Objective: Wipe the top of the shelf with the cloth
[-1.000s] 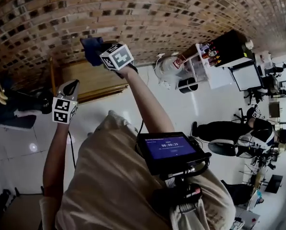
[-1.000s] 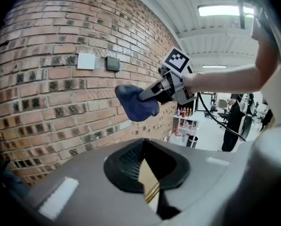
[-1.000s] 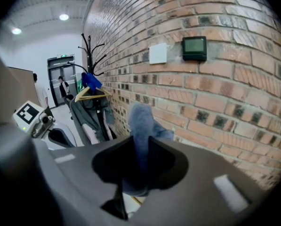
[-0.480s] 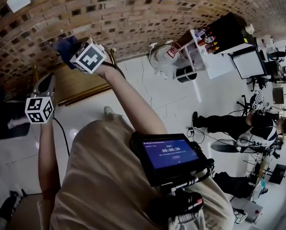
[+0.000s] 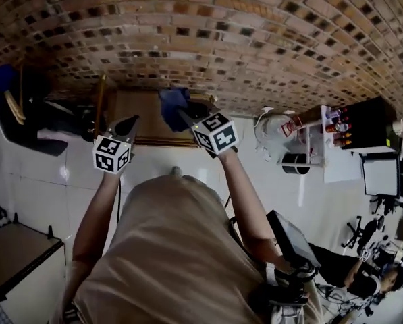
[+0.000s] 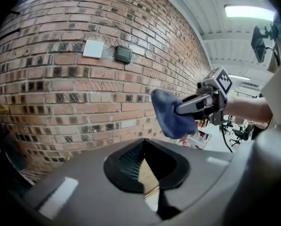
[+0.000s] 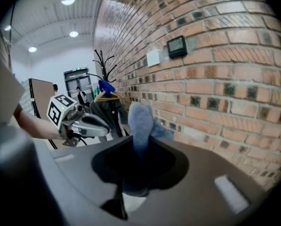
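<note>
1. Two grippers are held up side by side near the brick wall [image 5: 208, 39].
2. The right gripper [image 5: 185, 115] has its fingers clamped on the bunched blue cloth [image 5: 172, 105], which shows over the wooden shelf [image 5: 142, 117] in the head view. Whether they touch is unclear.
3. The left gripper [image 5: 127, 125] holds nothing, its fingers a narrow gap apart.
</note>
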The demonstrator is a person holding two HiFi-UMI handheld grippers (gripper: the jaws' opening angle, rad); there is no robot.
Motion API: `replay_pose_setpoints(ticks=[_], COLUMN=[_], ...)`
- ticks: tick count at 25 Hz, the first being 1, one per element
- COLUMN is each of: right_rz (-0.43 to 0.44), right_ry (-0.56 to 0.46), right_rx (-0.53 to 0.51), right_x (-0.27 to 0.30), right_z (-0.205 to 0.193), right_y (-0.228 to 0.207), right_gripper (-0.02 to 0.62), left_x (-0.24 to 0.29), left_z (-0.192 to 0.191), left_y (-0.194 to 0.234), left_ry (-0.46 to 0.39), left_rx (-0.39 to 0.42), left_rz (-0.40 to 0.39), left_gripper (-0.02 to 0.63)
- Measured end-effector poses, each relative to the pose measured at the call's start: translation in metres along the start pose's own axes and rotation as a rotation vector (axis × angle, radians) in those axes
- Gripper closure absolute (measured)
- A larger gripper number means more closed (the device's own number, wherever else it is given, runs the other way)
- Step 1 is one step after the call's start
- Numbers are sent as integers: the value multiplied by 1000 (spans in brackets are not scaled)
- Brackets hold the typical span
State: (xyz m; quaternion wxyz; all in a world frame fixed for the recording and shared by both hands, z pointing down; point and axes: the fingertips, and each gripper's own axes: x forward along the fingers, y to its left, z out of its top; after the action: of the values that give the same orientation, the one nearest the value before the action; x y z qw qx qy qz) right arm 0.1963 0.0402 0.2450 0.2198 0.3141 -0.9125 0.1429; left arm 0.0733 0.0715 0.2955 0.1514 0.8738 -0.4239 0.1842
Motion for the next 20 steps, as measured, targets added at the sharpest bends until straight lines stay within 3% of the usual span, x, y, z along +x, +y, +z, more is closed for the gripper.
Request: replay_pose_setpoints(ticks=[3, 7, 14, 20], right_rz=[-14, -107, -176, -177], right_ry=[-11, -52, -101, -123], right_rx=[88, 170, 220, 252], right_x=[-12, -38, -48, -54], right_z=[-50, -91, -104, -111], right_y=[-18, -44, -50, -38], right_gripper=[514, 517, 518, 520], left_x=[5, 11, 16, 20], left_z=[-23, -43, -51, -55], left_y=[-5, -18, -36, -45], left_ry=[21, 39, 58, 86], left_rx=[-39, -74, -74, -65], left_rz=[18, 12, -37, -66], left_gripper=[601, 601, 601, 601])
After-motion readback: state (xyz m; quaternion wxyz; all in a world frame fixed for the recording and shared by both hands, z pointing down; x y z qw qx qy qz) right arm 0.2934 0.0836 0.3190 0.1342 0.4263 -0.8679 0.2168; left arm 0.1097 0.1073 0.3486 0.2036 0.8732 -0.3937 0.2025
